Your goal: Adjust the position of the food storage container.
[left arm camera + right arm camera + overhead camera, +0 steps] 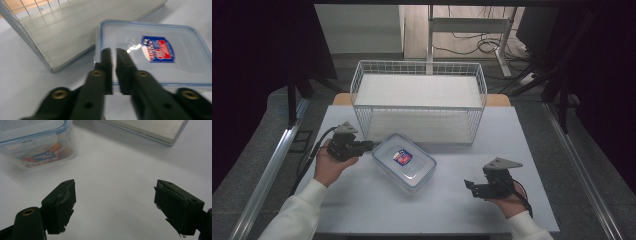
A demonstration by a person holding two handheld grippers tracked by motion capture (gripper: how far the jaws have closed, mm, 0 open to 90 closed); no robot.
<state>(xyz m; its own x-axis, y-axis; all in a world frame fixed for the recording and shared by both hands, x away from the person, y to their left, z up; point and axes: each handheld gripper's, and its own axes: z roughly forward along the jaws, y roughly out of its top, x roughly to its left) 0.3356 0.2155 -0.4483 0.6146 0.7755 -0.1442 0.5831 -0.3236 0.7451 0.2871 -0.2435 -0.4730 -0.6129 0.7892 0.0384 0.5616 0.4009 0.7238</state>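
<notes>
The left gripper (366,145) lies level, jaws pressed together at the box (404,162) edge. The right gripper (473,188) rests low on the bench (377,210), jaws spread.

Clear plastic food box (404,162) — blue-rimmed lid clipped shut, red-blue label on top, flat on the table, set askew

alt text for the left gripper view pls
The left gripper has its two black jaws nearly shut at the near edge of a clear plastic box with a blue-rimmed lid and a red and blue label. A white wire basket stands behind it on the white table.
</notes>
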